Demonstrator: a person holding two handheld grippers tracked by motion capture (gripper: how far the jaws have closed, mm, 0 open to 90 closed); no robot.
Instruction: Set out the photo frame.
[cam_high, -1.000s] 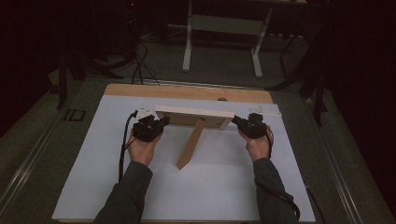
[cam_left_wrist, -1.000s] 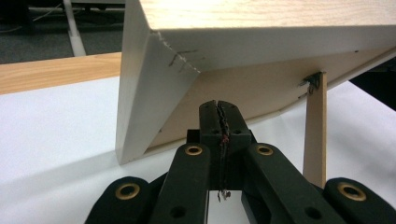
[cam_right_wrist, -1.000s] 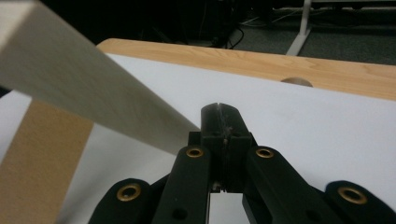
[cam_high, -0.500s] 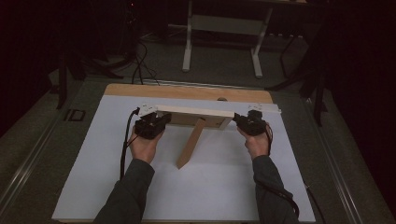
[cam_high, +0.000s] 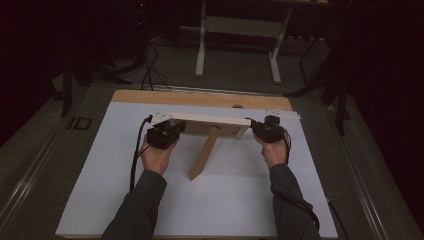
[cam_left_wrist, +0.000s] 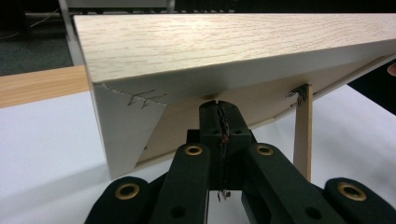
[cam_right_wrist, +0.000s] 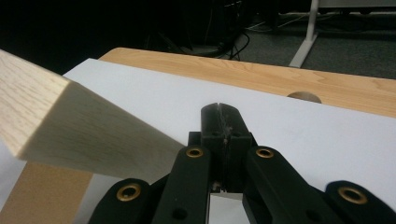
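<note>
Two hand-held tongs flanked a wooden frame propped on a white-covered worktop.

The wooden frame (cam_high: 210, 120) stood tilted near the far middle of the white sheet (cam_high: 225, 200) covering the worktop (cam_high: 200, 98), its long axis running left to right and its pale top edge facing up. A wooden strut (cam_high: 204, 155) sloped from its back toward the near side, its foot on the sheet. The left tongs (cam_high: 167, 132) sat at the frame's left end, jaws pressed together with nothing seen between them, the tips just under the frame's overhanging edge. The right tongs (cam_high: 261, 129) sat at the frame's right end, jaws likewise together and empty, the frame's corner just beside them. No containers were in sight.
</note>
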